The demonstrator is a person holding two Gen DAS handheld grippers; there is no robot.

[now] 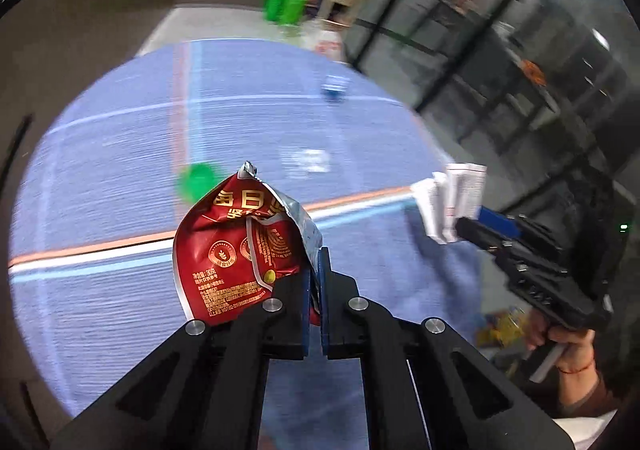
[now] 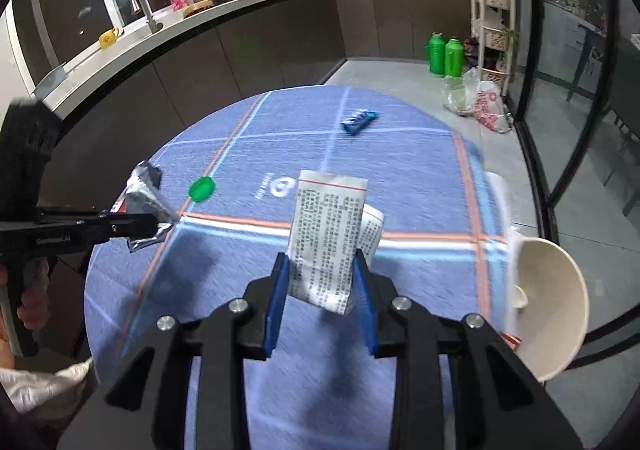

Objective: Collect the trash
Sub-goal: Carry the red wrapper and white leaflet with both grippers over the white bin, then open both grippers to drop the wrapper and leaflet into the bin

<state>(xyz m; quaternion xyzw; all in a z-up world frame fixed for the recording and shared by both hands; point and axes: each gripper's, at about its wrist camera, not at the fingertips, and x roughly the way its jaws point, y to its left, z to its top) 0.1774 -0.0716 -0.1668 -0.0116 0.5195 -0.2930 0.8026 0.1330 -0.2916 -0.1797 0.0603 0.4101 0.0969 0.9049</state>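
My left gripper (image 1: pixel 316 262) is shut on a crumpled red snack wrapper (image 1: pixel 232 250), held above the blue checked tablecloth (image 1: pixel 120 169). In the right wrist view that wrapper shows its silver inside (image 2: pixel 144 197) at the left gripper's tip (image 2: pixel 160 223). A folded printed paper leaflet (image 2: pixel 328 226) stands upright with my right gripper (image 2: pixel 322 262) shut on it; the leaflet (image 1: pixel 452 197) also shows at the right in the left wrist view. On the cloth lie a green bottle cap (image 2: pixel 202 189) and, farther back, a blue wrapper (image 2: pixel 359 121).
A cream bowl (image 2: pixel 552 298) sits at the round table's right edge. Two green bottles (image 2: pixel 446 57) and plastic bags (image 2: pixel 488 105) stand on the floor beyond the table. A kitchen counter (image 2: pixel 240 5) runs behind it, and glass doors (image 2: pixel 568 89) close the right side.
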